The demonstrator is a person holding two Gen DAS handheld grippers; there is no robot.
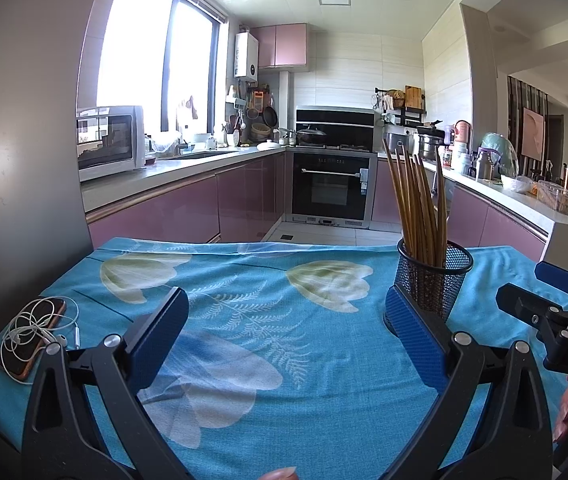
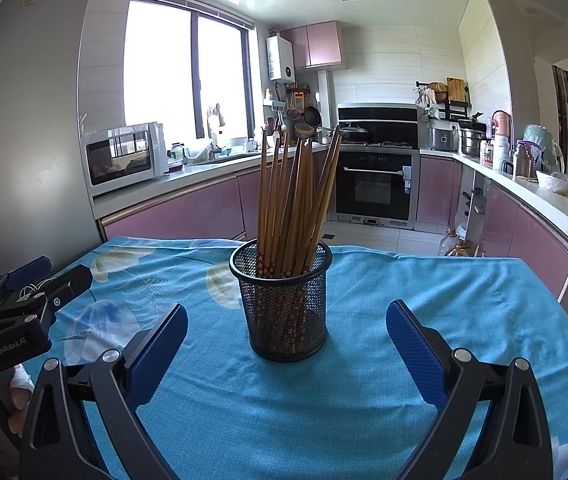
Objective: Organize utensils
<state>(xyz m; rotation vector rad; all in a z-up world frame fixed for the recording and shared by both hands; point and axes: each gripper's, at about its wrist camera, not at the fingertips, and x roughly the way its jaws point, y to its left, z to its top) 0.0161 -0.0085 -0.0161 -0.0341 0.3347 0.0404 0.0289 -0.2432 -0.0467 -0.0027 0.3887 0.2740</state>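
Chopsticks stand bundled upright in a black mesh holder, fanning slightly at the tips; holder sits on the blue floral cloth covering the tabletop, toward its far middle. Right gripper faces the holder head-on, jaws spread wide, nothing between them, holder just ahead and not touched. Left gripper jaws likewise wide apart and empty; in its view the holder stands just behind the right-hand pad. Phone with tangled white earphones lies at the cloth's left edge.
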